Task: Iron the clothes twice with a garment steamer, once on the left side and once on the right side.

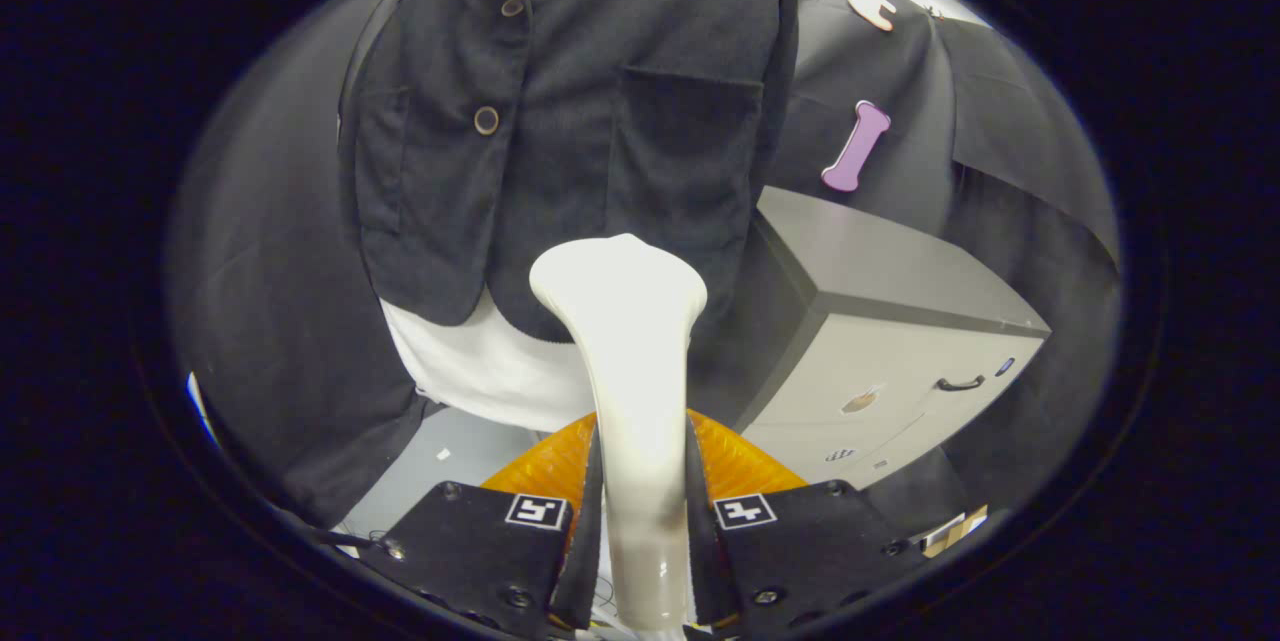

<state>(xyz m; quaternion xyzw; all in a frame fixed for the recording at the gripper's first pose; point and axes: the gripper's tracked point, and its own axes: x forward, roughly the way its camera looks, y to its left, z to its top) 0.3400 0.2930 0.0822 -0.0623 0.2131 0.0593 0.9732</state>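
Observation:
A dark jacket point(600, 101) with two brown buttons and a chest pocket hangs upright over a white garment point(480, 361) straight ahead. My gripper point(640, 511) is shut on the cream handle of the garment steamer point(625, 321), both fingers pressing its neck. The steamer's flared head points up and sits just in front of the jacket's lower hem, right of the button line. Whether the head touches the fabric I cannot tell. An orange translucent part point(745, 466) of the steamer shows behind the fingers.
A grey cabinet point(880, 321) with a dark drawer handle stands to the right of the hanging clothes, close to the jacket's right side. Black cloth covers the wall behind. Grey floor point(440, 461) shows below the garments on the left.

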